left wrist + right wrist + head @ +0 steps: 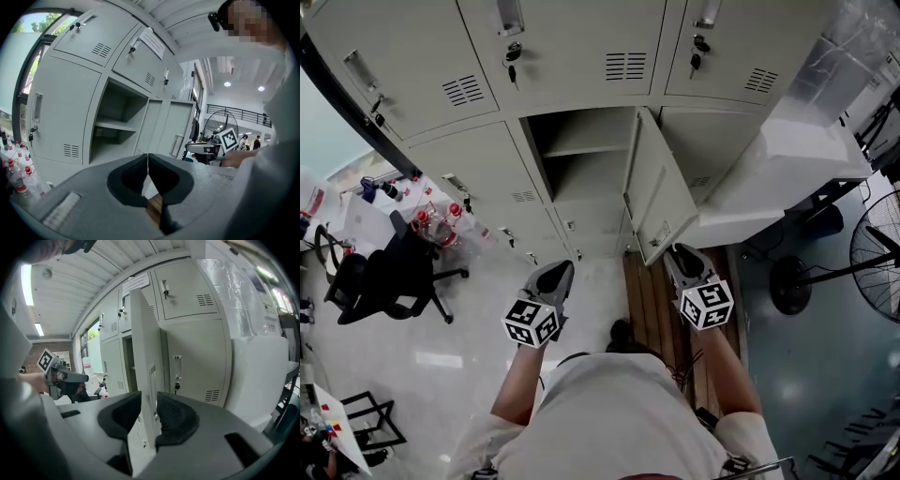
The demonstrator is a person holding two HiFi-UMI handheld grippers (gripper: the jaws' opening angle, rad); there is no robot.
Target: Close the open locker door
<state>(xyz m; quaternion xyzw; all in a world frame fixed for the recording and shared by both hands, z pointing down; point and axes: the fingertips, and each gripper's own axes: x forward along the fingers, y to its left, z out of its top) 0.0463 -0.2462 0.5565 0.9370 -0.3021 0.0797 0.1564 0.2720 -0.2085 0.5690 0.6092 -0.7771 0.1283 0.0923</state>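
- Just ahead of the right hand-held gripper (680,253) (149,397) stands the door (654,183) (143,343) (176,124), swung wide out from its locker (581,159) and seen nearly edge-on from that gripper.
- The right hand-held gripper's jaws are a little apart, and the door's free edge shows in the gap between them. Whether either pad touches the metal cannot be told.
- In the head view that gripper's tips lie right by the door's lower outer corner.
- To the left of the right hand-held gripper, and level with it, the left hand-held gripper (561,272) (148,157) has its jaws pressed together at the tips, with nothing in them.
- Ahead of the left hand-held gripper is the open locker, with one shelf (581,147) (115,124) across it; the door hangs to the right of that opening.
- Below both grippers are planks (652,300) on the floor, running up to the foot of the lockers.
- Far off to the left of the left hand-held gripper stand a black chair (389,277) and some red-capped bottles (441,223).
- Well off to the right of the right hand-held gripper stands a fan (877,262).
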